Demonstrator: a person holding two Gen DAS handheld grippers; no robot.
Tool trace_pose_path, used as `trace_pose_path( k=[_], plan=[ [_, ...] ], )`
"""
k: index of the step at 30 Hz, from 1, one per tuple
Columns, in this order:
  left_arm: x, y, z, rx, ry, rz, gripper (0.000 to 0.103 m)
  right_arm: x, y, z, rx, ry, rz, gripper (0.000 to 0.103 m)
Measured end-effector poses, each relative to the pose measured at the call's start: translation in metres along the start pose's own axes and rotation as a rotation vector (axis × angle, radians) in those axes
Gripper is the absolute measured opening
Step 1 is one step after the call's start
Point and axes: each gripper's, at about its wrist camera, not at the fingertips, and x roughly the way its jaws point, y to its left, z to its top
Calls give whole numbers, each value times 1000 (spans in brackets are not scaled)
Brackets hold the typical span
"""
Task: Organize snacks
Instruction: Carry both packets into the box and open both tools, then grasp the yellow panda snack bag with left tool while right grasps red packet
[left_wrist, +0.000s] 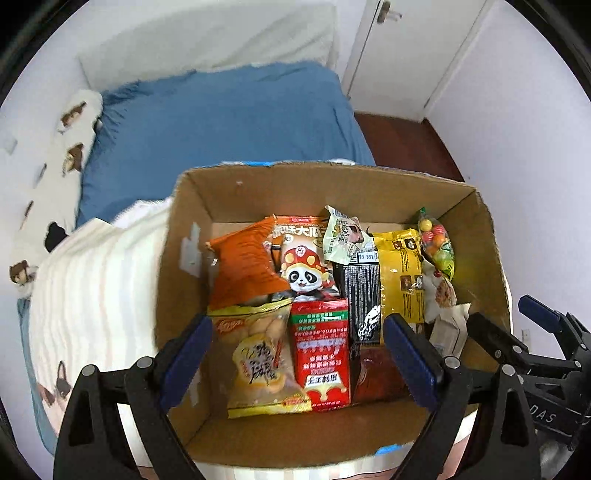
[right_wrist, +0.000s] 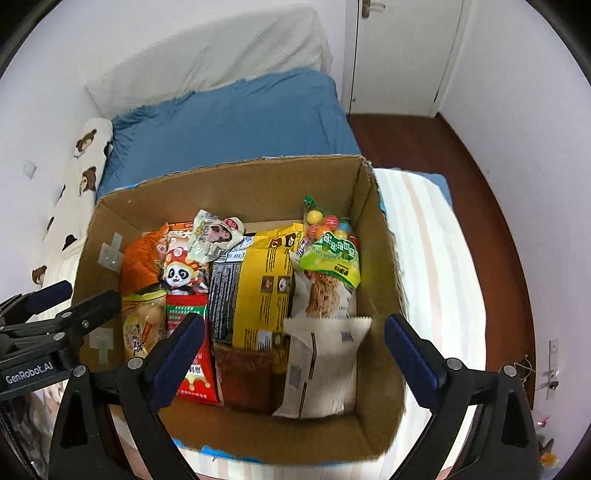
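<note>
Nearly finished, by the look: snack packets (right_wrist: 258, 291) packed upright in rows inside cardboard box (left_wrist: 369, 192) on the bed (left_wrist: 221, 118). Left tool (left_wrist: 297, 352) and right tool (right_wrist: 293, 352) above it, both spread wide, gripping nothing.

Snack-filled cardboard box (left_wrist: 192, 266) on the bed (left_wrist: 221, 122)

The left hand-held gripper (left_wrist: 297, 354) hovers open over a red carton (left_wrist: 321, 354) and yellow snack bag (left_wrist: 258, 362).

Brown cardboard box (right_wrist: 373, 236); blue bedsheet (left_wrist: 221, 118); white pillow (right_wrist: 85, 155) printed with brown bears; cream striped blanket (left_wrist: 92, 280); yellow packet (right_wrist: 264, 280); red carton (left_wrist: 321, 350); orange bag (left_wrist: 243, 266); blue-padded black fingers (left_wrist: 186, 358) are shown.
</note>
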Motion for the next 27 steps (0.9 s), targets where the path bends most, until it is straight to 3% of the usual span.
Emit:
trace_pose_path(
  k=[12, 27],
  plan=[
    [-70, -12, -58, 42, -204, 73, 94, -68, -1, -55, -9, -143, 1, 100],
    [-121, -17, -127, 32, -312, 78, 94, -140, 1, -124, -21, -269, 42, 100]
  ],
)
